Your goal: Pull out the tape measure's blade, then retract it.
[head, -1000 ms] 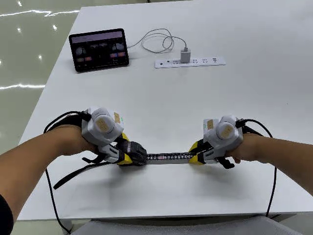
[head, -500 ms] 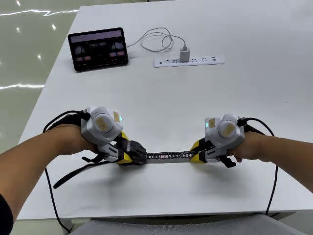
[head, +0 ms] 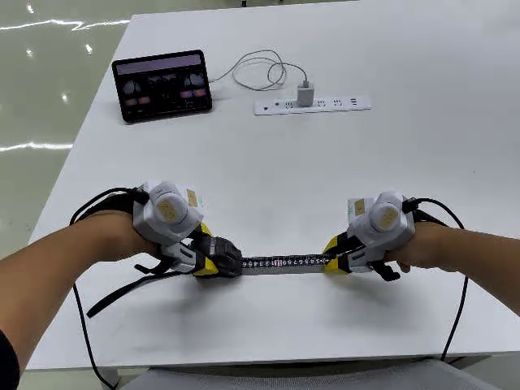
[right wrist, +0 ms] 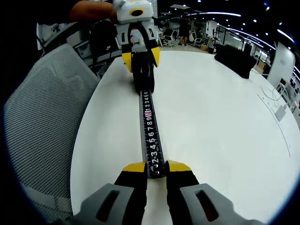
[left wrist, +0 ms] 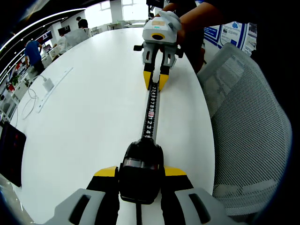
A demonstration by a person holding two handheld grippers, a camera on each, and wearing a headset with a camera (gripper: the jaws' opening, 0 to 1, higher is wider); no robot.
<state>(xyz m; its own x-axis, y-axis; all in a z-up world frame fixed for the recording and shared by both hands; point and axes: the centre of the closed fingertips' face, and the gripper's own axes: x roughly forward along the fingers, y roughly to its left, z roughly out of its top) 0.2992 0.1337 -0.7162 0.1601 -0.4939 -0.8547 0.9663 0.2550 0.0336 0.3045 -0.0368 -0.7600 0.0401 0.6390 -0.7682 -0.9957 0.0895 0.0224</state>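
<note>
Tape measure (head: 226, 258), blade (head: 284, 262) out, near table (head: 268, 325) edge

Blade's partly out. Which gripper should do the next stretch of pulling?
Right. The right gripper is shut on the blade at its end and is free to draw away, while the left gripper clamps the case as the anchor.

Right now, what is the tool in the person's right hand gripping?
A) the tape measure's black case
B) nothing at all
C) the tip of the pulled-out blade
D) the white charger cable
C: the right tool is shut on the tip of the blade, which stretches across to the case held by the left tool.
</note>
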